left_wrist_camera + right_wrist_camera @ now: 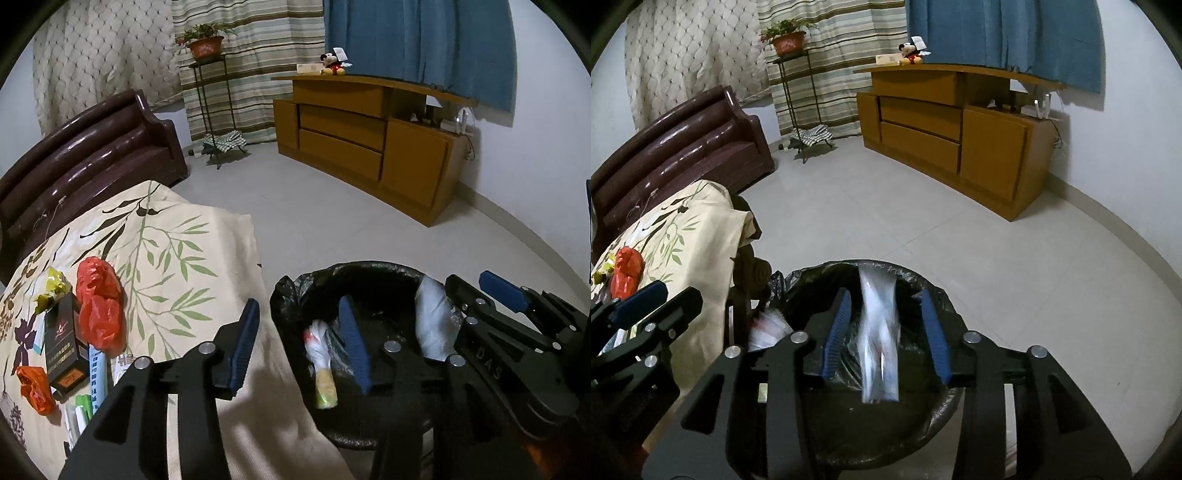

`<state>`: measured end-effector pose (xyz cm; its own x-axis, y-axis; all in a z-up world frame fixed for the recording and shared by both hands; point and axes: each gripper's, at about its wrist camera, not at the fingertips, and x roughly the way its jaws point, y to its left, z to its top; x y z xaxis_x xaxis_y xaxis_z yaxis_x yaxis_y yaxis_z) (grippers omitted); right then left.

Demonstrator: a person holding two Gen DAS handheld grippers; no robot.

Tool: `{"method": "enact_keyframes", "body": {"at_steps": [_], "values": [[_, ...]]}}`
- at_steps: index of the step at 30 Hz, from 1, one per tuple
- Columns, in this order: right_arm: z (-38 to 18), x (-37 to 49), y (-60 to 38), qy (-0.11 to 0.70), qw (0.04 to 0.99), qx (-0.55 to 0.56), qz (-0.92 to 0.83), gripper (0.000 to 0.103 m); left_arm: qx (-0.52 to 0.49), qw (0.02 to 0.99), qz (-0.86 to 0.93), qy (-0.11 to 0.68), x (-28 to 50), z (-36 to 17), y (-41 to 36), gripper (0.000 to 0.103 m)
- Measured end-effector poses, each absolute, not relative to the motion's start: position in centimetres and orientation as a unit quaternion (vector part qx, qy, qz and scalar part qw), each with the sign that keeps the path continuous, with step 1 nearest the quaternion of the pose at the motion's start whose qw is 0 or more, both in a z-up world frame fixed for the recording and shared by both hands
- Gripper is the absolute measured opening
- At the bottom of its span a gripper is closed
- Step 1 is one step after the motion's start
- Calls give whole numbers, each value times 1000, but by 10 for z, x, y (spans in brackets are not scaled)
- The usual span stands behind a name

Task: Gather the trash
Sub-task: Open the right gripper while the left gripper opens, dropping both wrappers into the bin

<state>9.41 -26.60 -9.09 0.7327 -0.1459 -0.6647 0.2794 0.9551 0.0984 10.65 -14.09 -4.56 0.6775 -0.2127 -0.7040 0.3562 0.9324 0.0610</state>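
Observation:
A bin lined with a black bag (369,273) (820,273) stands on the floor beside the table. My left gripper (301,343) is open and empty, straddling the table edge and the bin's left rim. A white and yellow wrapper (321,365) lies inside the bin. My right gripper (886,332) is open over the bin; a clear plastic bag (879,332) is blurred between its fingers, touching neither. The same bag shows in the left wrist view (432,317). On the leaf-patterned tablecloth (177,258) lie a red plastic bag (99,306), an orange one (35,387), a yellow wrapper (51,291), a black carton (62,347) and small boxes.
A dark brown sofa (92,155) stands behind the table. A wooden cabinet (369,140) with a plush toy (332,62) stands against the far wall. A plant stand (210,96) is by the curtains. Pale tiled floor (923,214) lies beyond the bin.

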Motion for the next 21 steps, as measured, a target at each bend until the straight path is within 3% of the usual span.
{"method": "enact_keyframes", "body": {"at_steps": [5,21], "values": [[-90,91,-265,347,925,98,-120,41,91,911,-156,370,107,-44,-139,54],[-84,78,-234,354,925,102,-97,47,69,919,-123,369,92,-26,-85,56]]}}
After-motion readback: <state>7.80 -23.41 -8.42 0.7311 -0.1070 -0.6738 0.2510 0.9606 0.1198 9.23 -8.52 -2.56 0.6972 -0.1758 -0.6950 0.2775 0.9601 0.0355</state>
